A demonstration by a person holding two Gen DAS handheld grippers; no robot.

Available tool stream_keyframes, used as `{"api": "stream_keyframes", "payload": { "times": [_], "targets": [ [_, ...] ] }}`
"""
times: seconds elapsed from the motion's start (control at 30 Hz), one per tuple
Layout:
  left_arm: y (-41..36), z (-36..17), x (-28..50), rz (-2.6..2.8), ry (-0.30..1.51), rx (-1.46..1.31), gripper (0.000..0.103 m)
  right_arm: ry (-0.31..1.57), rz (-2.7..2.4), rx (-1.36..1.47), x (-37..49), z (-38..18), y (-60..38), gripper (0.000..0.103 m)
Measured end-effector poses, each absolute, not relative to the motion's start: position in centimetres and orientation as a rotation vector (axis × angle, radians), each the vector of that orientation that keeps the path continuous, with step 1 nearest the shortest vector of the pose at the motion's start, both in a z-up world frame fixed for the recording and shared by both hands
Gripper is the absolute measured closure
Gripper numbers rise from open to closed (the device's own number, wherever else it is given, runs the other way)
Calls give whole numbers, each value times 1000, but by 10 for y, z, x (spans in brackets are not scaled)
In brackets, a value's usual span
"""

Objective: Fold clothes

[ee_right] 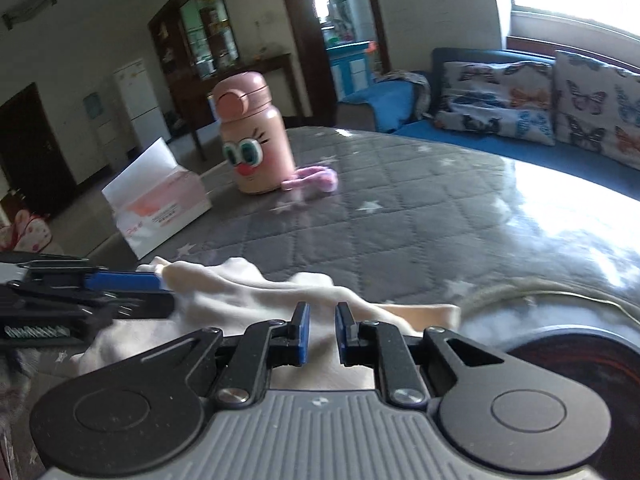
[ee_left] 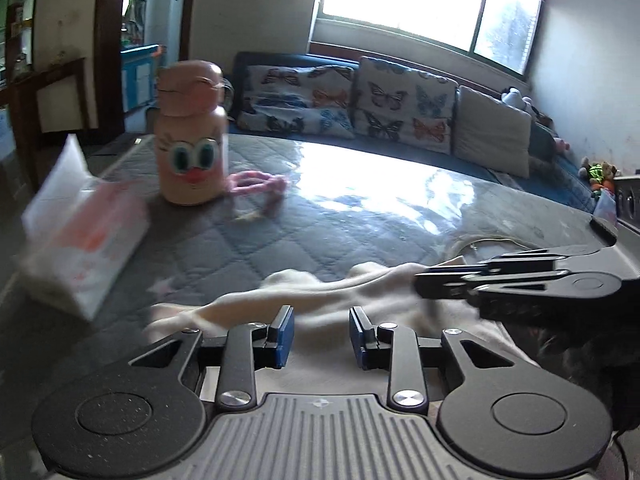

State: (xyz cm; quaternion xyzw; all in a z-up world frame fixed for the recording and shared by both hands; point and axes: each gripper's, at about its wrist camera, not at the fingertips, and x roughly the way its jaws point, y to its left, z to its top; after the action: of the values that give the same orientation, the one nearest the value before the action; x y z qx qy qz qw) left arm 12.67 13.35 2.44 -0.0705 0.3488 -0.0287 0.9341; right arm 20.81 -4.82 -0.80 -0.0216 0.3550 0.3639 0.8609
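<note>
- The cream garment (ee_left: 304, 292) lies crumpled at the near edge of the grey quilted table cover (ee_left: 340, 216), its folds running across in front of both grippers.
- The left gripper (ee_left: 321, 338) hovers over the cloth with its blue pads (ee_left: 285, 336) parted by a moderate gap; nothing is pinched between them.
- The right gripper (ee_right: 322, 332) sits over the same garment (ee_right: 248, 292), pads separated by a narrow gap, and no cloth is caught there.
- Towards the far left corner stands a pink cartoon-face bottle (ee_left: 192, 136) with a pink strap (ee_left: 256, 182) beside it.
- A tissue box (ee_right: 160, 208) rests at the left edge.
- Butterfly-print cushions (ee_left: 352, 100) line the sofa beyond the far edge.
</note>
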Motion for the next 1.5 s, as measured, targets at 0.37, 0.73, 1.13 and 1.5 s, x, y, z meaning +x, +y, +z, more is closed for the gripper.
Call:
{"api": "stream_keyframes", "payload": {
  "times": [0.37, 0.73, 1.13, 1.5],
  "targets": [
    [140, 2, 157, -34, 746, -177, 72, 734, 804, -106, 220, -20, -23, 89],
    [134, 19, 130, -58, 717, -163, 70, 737, 817, -139, 196, -3, -47, 84],
    [130, 12, 66, -66, 737, -120, 70, 721, 819, -235, 139, -6, -65, 84],
    [142, 4, 39, -37, 756, -136, 70, 766, 770, -196, 113, -15, -101, 83]
  ]
}}
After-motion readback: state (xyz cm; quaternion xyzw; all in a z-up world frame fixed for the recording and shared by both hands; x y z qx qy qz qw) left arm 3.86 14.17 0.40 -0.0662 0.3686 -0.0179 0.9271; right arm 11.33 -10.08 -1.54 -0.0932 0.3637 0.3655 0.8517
